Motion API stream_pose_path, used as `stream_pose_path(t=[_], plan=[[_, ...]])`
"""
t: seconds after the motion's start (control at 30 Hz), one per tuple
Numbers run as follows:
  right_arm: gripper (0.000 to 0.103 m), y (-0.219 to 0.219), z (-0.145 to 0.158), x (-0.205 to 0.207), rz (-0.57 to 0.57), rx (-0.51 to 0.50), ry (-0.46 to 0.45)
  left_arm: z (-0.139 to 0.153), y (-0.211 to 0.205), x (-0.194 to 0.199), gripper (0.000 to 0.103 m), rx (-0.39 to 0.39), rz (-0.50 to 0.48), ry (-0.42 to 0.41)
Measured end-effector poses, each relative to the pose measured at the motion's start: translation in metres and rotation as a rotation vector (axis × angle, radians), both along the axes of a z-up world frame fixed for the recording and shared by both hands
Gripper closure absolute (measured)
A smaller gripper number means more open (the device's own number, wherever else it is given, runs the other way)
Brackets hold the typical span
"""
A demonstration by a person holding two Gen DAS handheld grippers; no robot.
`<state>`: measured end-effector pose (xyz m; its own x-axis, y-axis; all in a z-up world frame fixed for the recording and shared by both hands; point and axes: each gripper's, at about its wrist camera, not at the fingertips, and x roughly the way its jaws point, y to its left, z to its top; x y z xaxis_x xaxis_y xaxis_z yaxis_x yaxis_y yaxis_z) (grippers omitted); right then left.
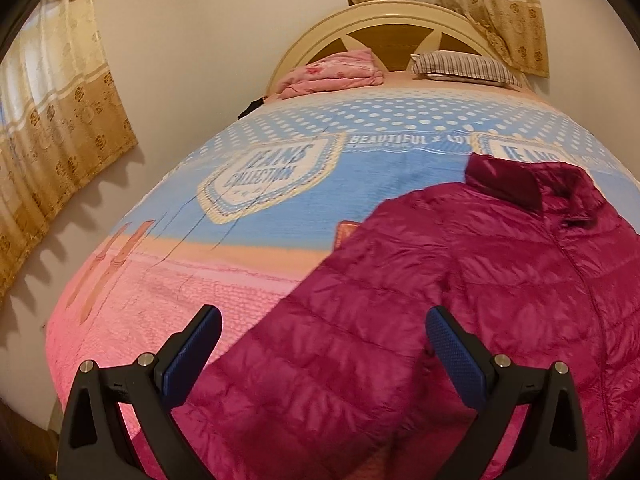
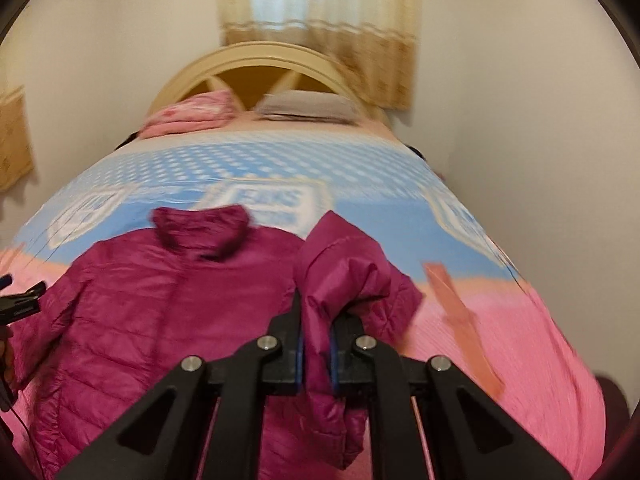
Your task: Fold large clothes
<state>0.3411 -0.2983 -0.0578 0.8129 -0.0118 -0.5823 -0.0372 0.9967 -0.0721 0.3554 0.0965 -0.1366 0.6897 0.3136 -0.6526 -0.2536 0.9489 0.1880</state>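
Note:
A magenta quilted puffer jacket [image 1: 460, 280] lies front up on the bed, collar toward the headboard. My left gripper [image 1: 324, 344] is open and hovers over the jacket's left sleeve without holding it. In the right wrist view the jacket body [image 2: 160, 300] lies flat, and my right gripper [image 2: 316, 328] is shut on the jacket's right sleeve [image 2: 344, 276], which is lifted and bunched above the bed. The left gripper's tip [image 2: 20, 300] shows at the left edge of the right wrist view.
The bed has a blue and pink printed cover [image 1: 256, 184]. A folded pink blanket [image 1: 336, 72] and a striped pillow [image 1: 464, 66] lie by the cream headboard [image 1: 384, 16]. Curtains [image 1: 52, 120] hang on the walls to the left and behind.

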Motion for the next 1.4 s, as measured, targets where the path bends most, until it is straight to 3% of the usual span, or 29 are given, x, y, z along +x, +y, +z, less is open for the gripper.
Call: stream_pose_path(t=[0.23,0.53,0.73,0.83,0.87,0.93,1.07,1.4], plan=[[0.092,0.087,-0.017,0.040,0.133,-0.051,0.016,-0.007,0.035,0.004,0.001,-0.008,0.045,-0.004],[0.092,0.188,-0.097,0.072,0.272,-0.138,0.118,-0.034,0.080,0.011,0.001,0.007,0.132,0.033],[0.091,0.206,-0.134,0.072,0.310,-0.154,0.175,-0.049,0.081,0.008,0.001,0.009,0.130,0.054],[0.080,0.209,-0.137,0.072,0.314,-0.155,0.186,-0.053,0.076,0.011,0.001,0.027,0.130,0.060],[0.064,0.208,-0.135,0.071,0.320,-0.149,0.188,-0.053,0.075,0.010,0.001,0.025,0.131,0.061],[0.051,0.210,-0.132,0.069,0.332,-0.137,0.189,-0.050,0.075,0.008,0.001,0.020,0.136,0.054],[0.043,0.224,-0.129,0.063,0.345,-0.171,0.176,-0.043,0.073,-0.001,0.001,0.047,0.160,0.034],[0.040,0.249,-0.107,0.049,0.399,-0.103,0.135,-0.035,0.094,-0.032,0.001,0.044,0.290,0.012]])
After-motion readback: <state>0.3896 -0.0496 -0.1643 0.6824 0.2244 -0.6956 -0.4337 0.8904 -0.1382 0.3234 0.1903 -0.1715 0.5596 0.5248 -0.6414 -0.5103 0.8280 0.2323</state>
